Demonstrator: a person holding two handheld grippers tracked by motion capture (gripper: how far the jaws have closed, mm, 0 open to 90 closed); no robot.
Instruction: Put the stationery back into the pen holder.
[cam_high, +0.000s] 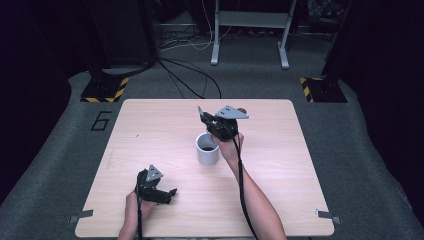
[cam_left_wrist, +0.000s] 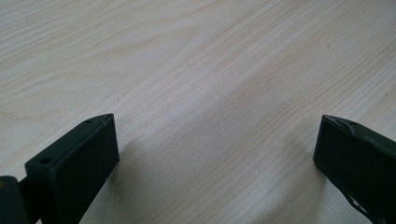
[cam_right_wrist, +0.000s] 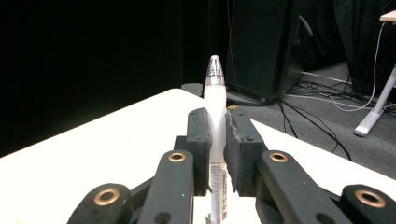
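Note:
A white pen (cam_right_wrist: 215, 100) with a clear tip stands upright between the pads of my right gripper (cam_right_wrist: 215, 135), which is shut on its barrel. In the high view that right gripper (cam_high: 206, 121) hovers just above and behind a white cup (cam_high: 207, 152) at mid table, and the pen's tip (cam_high: 200, 111) sticks out up and to the left. The cup's inside looks dark. Whether the pen's lower end reaches into the cup I cannot tell. My left gripper (cam_high: 167, 192) rests near the table's front edge, its jaws (cam_left_wrist: 217, 135) wide apart over bare wood with nothing between them.
The light wooden table (cam_high: 280, 165) is ringed by grey carpet. Beyond its far edge are cables, a white desk frame (cam_high: 250, 30) and two black stands with yellow-striped bases (cam_high: 105, 87).

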